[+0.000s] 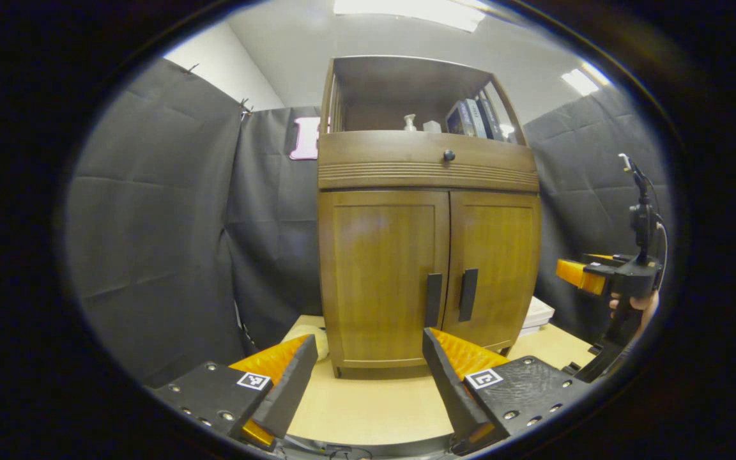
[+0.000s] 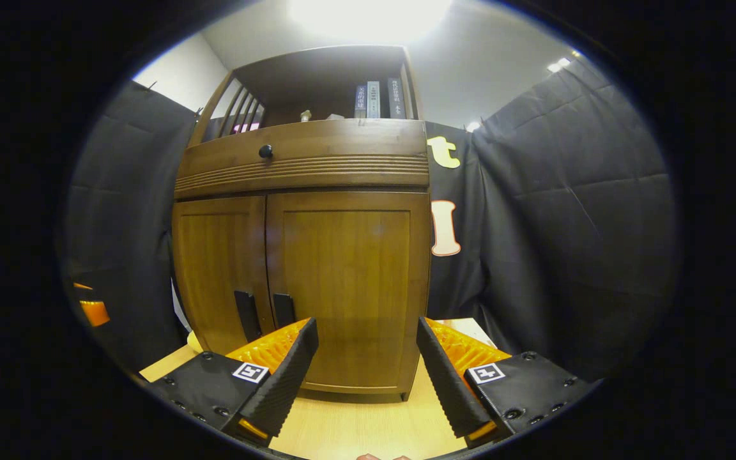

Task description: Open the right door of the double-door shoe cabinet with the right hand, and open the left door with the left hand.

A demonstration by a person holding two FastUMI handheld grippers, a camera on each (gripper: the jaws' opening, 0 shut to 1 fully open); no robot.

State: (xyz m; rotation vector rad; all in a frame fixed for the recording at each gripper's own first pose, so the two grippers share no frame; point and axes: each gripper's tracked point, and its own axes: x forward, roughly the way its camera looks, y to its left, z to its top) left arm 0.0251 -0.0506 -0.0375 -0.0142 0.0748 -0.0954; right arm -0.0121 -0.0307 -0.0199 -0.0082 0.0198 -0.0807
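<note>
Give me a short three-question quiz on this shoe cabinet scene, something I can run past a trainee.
1. True or false: both doors of the shoe cabinet are shut.
2. Multiple choice: where do the two door handles sit? A. at the outer edges of the doors; B. side by side at the middle seam; C. along the top of the doors.
3. Fill in: the left tool and the right tool both have their jaws ____ and hold nothing.

Key
1. True: the left door and right door lie flush.
2. B: the left handle and right handle flank the seam.
3. Open.
</note>
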